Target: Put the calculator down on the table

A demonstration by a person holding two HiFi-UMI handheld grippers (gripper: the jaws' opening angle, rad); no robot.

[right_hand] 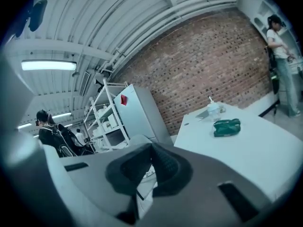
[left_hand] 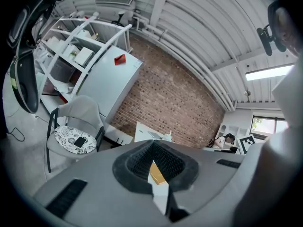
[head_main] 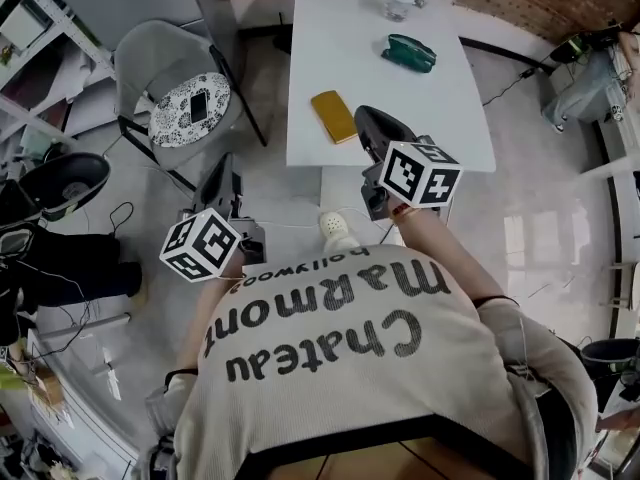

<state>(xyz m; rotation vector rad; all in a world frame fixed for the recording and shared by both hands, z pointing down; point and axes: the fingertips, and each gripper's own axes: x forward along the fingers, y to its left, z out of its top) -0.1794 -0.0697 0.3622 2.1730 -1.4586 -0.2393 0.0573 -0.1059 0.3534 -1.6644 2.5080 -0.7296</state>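
step in hand, as i judge it: the put-down looks done and this is the retreat from the bench (head_main: 400,98).

right gripper (head_main: 372,126): closed, with nothing between the pads. its own view shows the two jaws meeting at a seam with no object in it (right_hand: 142,183).
left gripper (head_main: 218,168): jaws together as well and empty in its own view (left_hand: 158,186). it is held back from the bench, near the person's body.

calculator (head_main: 333,116): i take the flat yellow slab for it. it lies flat on the bench, just to the left of the right gripper's tip in the head view, near but apart, no contact. it is ahead of the left gripper, and a strip of yellow shows through the slit between that gripper's jaws (left_hand: 156,174). it is not in the right gripper view, which looks over the bench top (right_hand: 246,145) toward a dark green item (right_hand: 227,126) well beyond the gripper.

to do the step well:
- draw the right gripper back on its own line, not sideways toward the calculator.
- keep the jaws together so no pad catches the slab's edge.
- confirm the slab sits fully on the bench. it looks close to the near left corner, so a nudge could send it off.
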